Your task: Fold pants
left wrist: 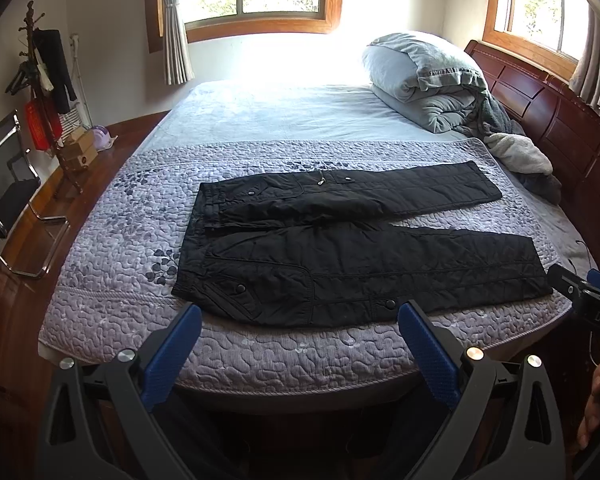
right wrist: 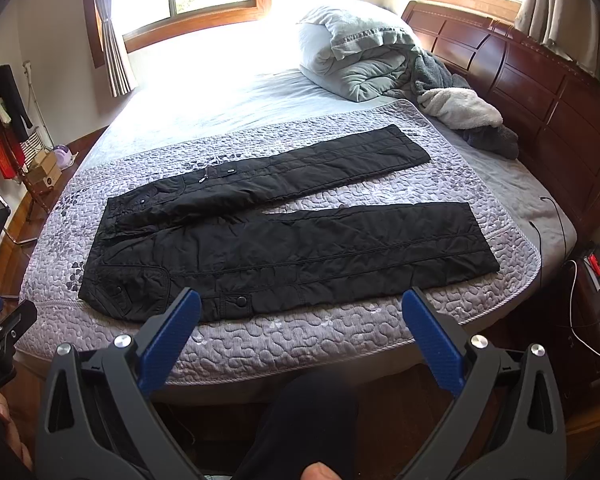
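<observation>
Black pants (left wrist: 340, 240): flat on the quilt (left wrist: 112, 216), legs spread toward 3 o'clock. Left gripper (left wrist: 300, 312) and right gripper (right wrist: 300, 300): both spread wide, empty, hovering at 6 o'clock, bed's near edge.

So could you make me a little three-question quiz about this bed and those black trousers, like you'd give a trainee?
1. True or false: the pants lie spread flat on the quilt, legs apart.
2. The left gripper and right gripper are: A) both open and empty, B) both gripping cloth, C) one open, one shut.
3. Fill in: the waistband points toward the ____ side of both views.

Key: 1 true; 2 A; 3 left.
</observation>
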### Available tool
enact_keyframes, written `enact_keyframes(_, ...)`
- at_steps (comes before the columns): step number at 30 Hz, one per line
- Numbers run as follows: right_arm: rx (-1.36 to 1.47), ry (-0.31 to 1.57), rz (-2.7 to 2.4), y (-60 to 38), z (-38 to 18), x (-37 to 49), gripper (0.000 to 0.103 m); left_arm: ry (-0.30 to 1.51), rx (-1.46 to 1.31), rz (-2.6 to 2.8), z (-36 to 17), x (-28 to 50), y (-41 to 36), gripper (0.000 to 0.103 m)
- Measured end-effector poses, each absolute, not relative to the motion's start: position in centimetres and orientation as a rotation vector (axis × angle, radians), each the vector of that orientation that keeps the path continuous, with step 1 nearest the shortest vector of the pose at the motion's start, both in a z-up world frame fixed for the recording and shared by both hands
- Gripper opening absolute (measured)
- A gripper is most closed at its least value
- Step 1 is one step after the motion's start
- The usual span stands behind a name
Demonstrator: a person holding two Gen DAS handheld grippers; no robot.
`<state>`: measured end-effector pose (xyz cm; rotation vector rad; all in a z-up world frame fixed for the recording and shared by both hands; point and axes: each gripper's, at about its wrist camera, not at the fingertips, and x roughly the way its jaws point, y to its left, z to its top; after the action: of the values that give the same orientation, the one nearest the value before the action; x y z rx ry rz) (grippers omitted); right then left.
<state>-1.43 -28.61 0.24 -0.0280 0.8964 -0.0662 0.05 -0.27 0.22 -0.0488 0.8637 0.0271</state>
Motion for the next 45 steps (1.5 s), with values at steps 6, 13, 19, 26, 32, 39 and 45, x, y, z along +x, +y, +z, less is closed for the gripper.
enact_keyframes(6, -0.028, 0.897, -0.067, -28.71, 0.33, -1.50, 0.101, 0.863, -0.049, 0.028, 0.16, 0.00, -0.21, 0.099)
enact_keyframes(13, -0.028, 0.896, -0.069, -28.51, 0.14, -1.52, 0.101, 0.862, -0.053, 0.028, 0.16, -0.06, -0.10, 0.099)
enact_keyframes(19, -0.030, 0.895, -0.071, -28.53, 0.10, -1.57, 0.101, 0.859, -0.054, 0.029, 0.31, -0.26, 0.05, 0.099)
enact_keyframes(26, -0.026, 0.894, -0.073, -28.58, -0.11, -1.54, 0.101, 0.858, -0.054, 0.029, 0.37, -0.30, 0.03, 0.099)
enact_keyframes(32, -0.025, 0.892, -0.072, -28.59, -0.07, -1.70, 0.101, 0.858, -0.055, 0.029, 0.44, -0.28, -0.03, 0.099)
enact_keyframes(39, -0.022, 0.890, -0.072, -28.82, 0.03, -1.81, 0.101, 0.858, -0.055, 0.028, 0.47, -0.31, -0.07, 0.099)
enact_keyframes(45, -0.022, 0.891, -0.074, -28.91, 0.05, -1.79, 0.101, 0.858, -0.054, 0.028, 0.53, -0.31, -0.09, 0.099)
